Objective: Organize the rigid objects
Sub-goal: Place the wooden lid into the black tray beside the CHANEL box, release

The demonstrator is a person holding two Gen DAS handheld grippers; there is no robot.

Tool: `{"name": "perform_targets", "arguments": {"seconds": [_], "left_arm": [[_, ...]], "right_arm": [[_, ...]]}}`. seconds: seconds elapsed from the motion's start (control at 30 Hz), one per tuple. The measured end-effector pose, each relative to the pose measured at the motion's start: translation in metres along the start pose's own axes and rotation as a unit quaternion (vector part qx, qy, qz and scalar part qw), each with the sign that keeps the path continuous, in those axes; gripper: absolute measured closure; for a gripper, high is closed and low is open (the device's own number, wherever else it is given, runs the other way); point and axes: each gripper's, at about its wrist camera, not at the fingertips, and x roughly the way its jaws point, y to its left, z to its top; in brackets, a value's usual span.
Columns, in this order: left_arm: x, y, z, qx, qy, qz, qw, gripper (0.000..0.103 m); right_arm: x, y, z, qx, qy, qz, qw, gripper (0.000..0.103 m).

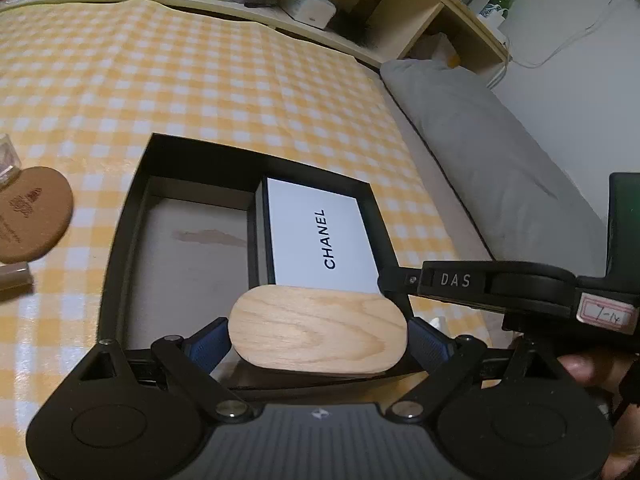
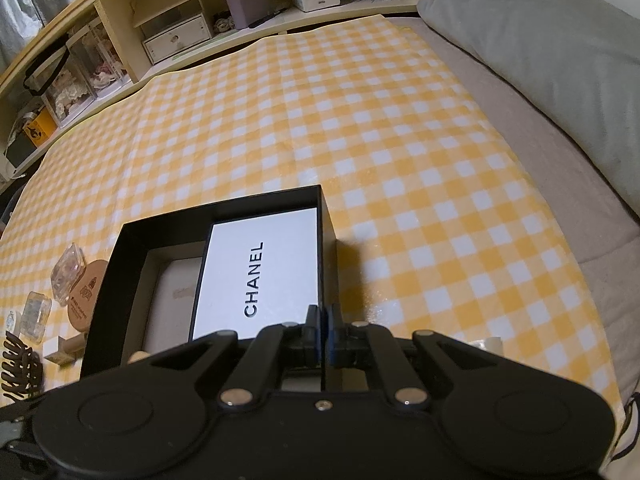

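My left gripper (image 1: 320,342) has its blue pads pressed on the ends of an oval wooden block (image 1: 320,328). It holds the block over the near edge of the open black box (image 1: 132,208). Inside that box a white CHANEL box (image 1: 320,236) lies along the right side, and the left part shows a bare pale floor. My right gripper (image 2: 322,320) is shut on the thin right wall of the black box (image 2: 168,220), beside the white box (image 2: 260,272). In the left wrist view the right gripper (image 1: 394,276) reaches in from the right.
The box rests on a yellow checked cloth (image 2: 400,140). Left of it lie a round cork coaster (image 1: 32,216), clear plastic cases (image 2: 68,276) and a black comb-like piece (image 2: 20,364). A grey pillow (image 1: 480,152) lies to the right, and shelves (image 2: 180,32) stand behind.
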Motion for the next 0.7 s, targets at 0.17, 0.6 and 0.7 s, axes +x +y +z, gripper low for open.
{"name": "perform_targets", "arguments": {"seconds": [0.17,0.6,0.7], "left_arm": [[0.0044,0.0019,0.0001,-0.014,-0.006,-0.017,0.9997,0.01],[0.0037,0.0031,0.0049,-0.031,0.03,-0.047,0.9979,0.015],[0.0029,0.004,0.0049,-0.024,0.041,-0.035,0.9983,0.025]], "right_arm": [[0.0003,-0.0002,0.0003,0.0,-0.001,-0.001,1.0,0.099],[0.0011,-0.0014,0.0003,0.006,-0.001,0.004,1.0,0.099],[0.0014,-0.0016,0.0005,0.006,-0.001,0.004,1.0,0.099]]}}
